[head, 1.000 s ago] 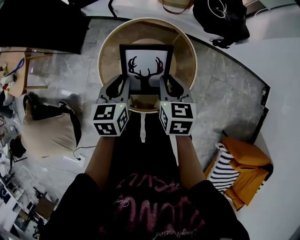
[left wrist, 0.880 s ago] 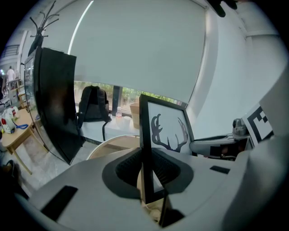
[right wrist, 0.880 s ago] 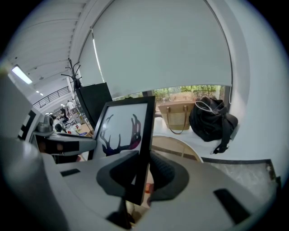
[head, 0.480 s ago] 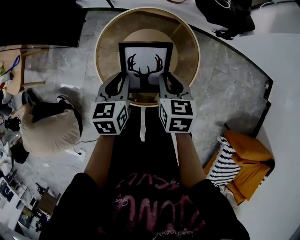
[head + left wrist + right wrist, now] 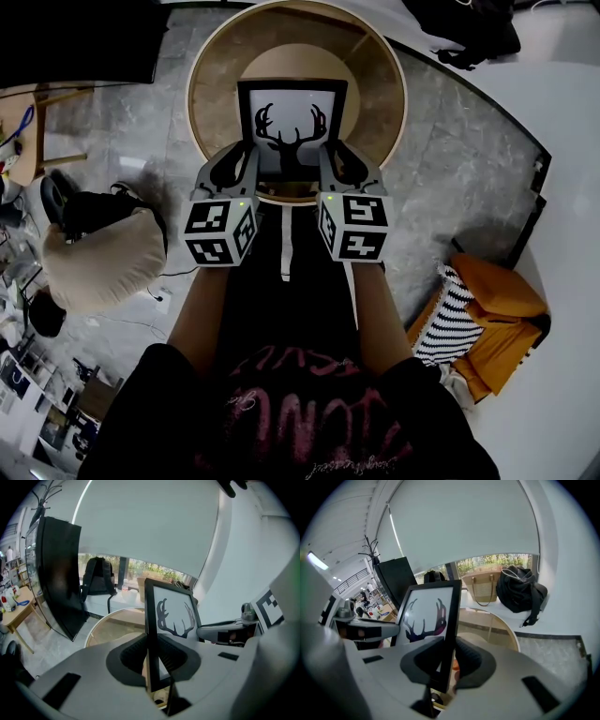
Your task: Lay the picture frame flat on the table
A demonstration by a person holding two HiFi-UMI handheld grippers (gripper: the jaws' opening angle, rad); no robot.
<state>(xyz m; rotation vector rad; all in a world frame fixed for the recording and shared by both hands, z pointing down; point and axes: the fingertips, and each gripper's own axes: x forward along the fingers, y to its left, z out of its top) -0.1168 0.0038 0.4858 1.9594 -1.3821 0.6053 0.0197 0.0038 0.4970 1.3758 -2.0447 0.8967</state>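
A black picture frame [image 5: 292,131] with a deer-antler silhouette on white is held upright over the near part of a round wooden table [image 5: 202,103]. My left gripper [image 5: 246,171] is shut on the frame's left edge, low down. My right gripper [image 5: 330,171] is shut on its right edge at the same height. In the left gripper view the frame [image 5: 172,616] runs edge-on between the closed jaws of the left gripper [image 5: 151,657], with the table [image 5: 112,630] beyond. In the right gripper view the right gripper [image 5: 447,660] clamps the frame [image 5: 425,615]. Whether the frame's bottom edge touches the table is hidden.
A beige cushion [image 5: 98,262] lies on the marble floor at the left, beside a small wooden side table [image 5: 28,141]. At the right are an orange item with a striped cloth [image 5: 487,328] and a black bag [image 5: 469,23]. A black panel [image 5: 75,42] stands at the far left.
The frame and both grippers have shifted slightly forward over the round table. Both grips on the frame's side edges are unchanged.
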